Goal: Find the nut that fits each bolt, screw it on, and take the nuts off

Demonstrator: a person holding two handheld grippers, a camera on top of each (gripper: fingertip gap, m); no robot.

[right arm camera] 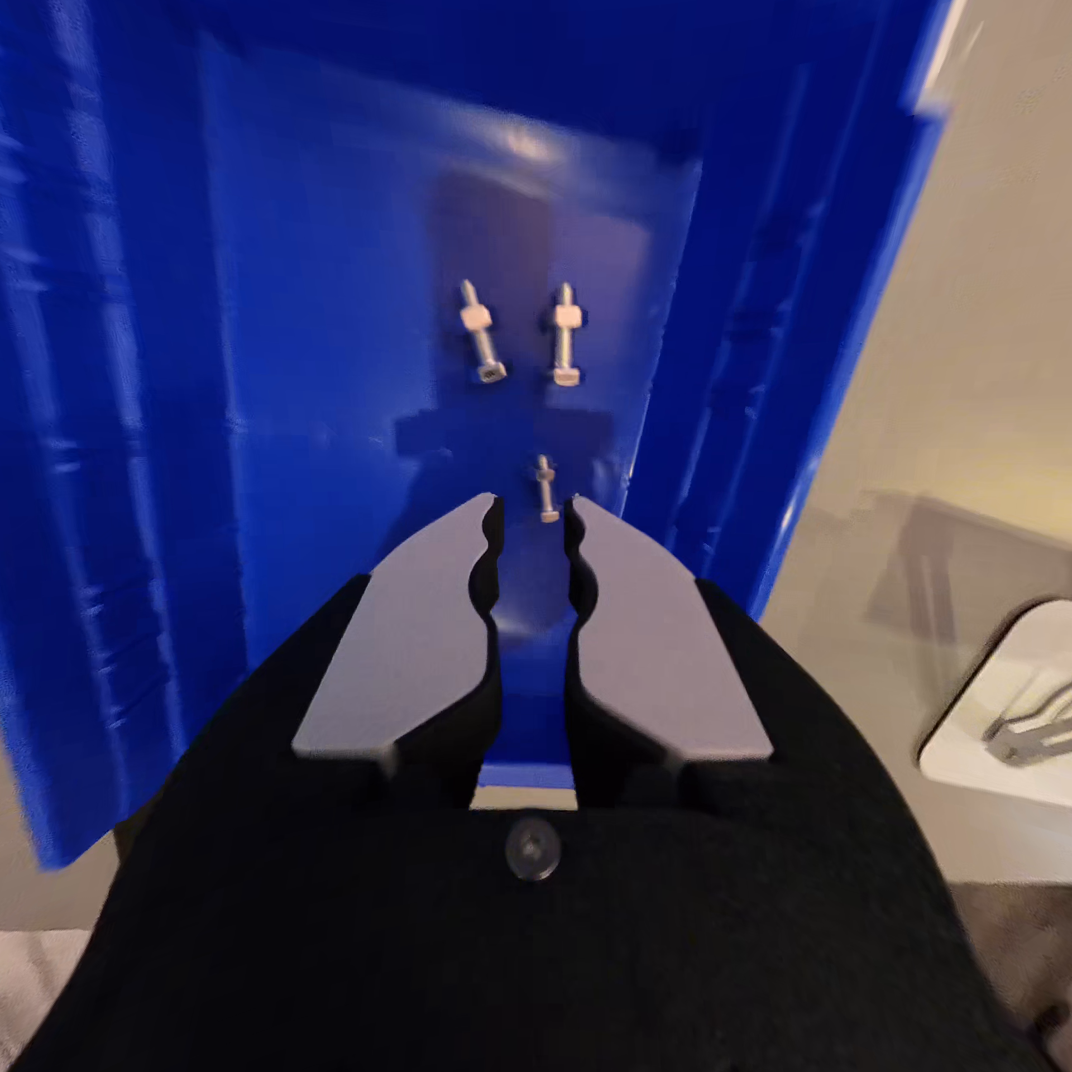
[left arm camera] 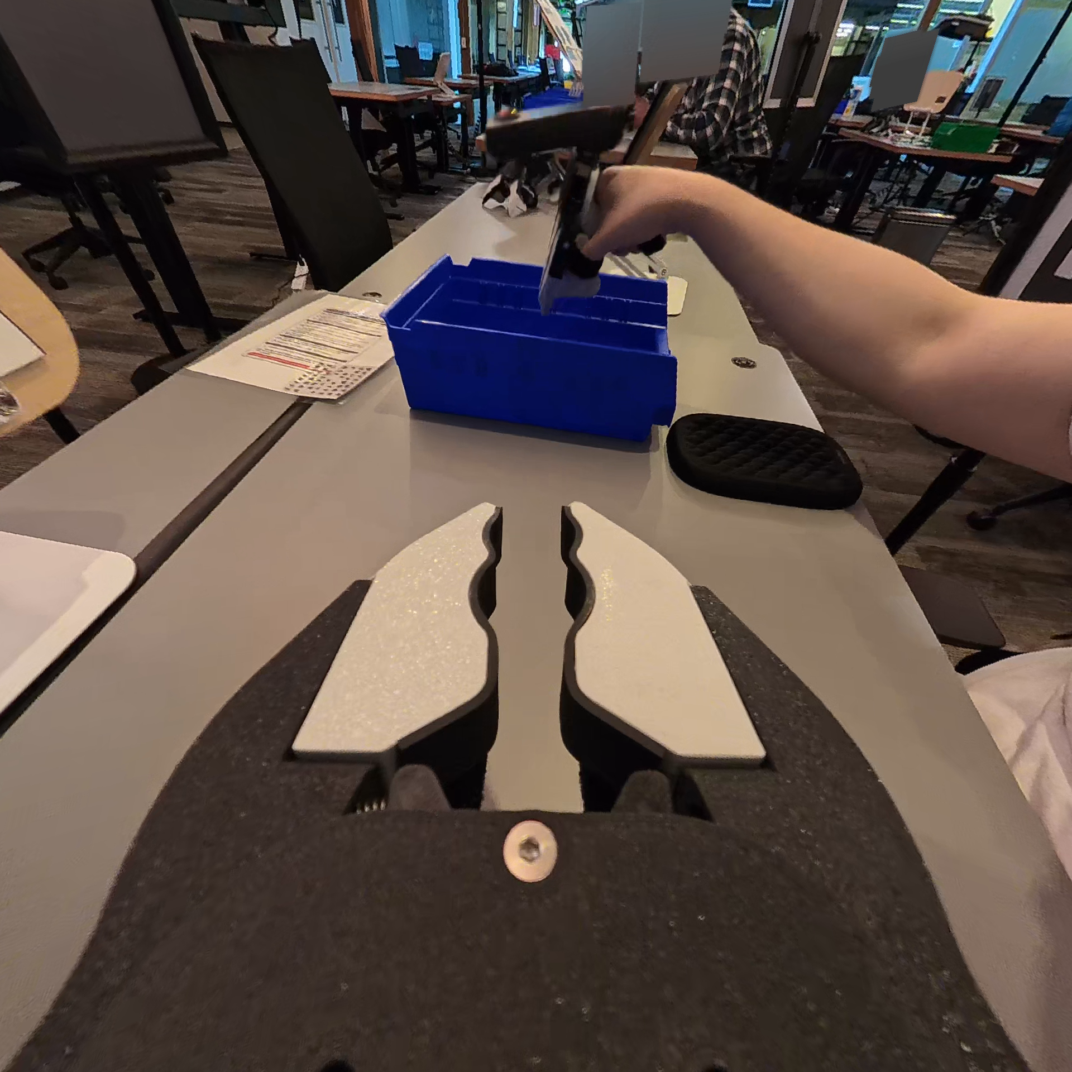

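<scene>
A blue plastic bin (left arm camera: 533,377) stands on the grey table. In the right wrist view I look down into the bin (right arm camera: 145,406). Three bolts lie on its floor, each with a nut on its shaft: two larger ones side by side (right arm camera: 482,333) (right arm camera: 565,336) and a small one (right arm camera: 545,488) just beyond my fingertips. My right gripper (right arm camera: 533,503) is open and empty, pointing down into the bin; it also shows in the left wrist view (left arm camera: 560,278), held by a hand. My left gripper (left arm camera: 531,513) is open and empty, above the table in front of the bin.
A black padded rest (left arm camera: 763,458) lies right of the bin. A printed sheet (left arm camera: 313,354) lies to its left. A white tray (left arm camera: 52,597) sits at the left edge. A white stand (right arm camera: 1009,719) sits right of the bin. Chairs and desks stand beyond. Tip to tip, the grippers are about 45 cm apart.
</scene>
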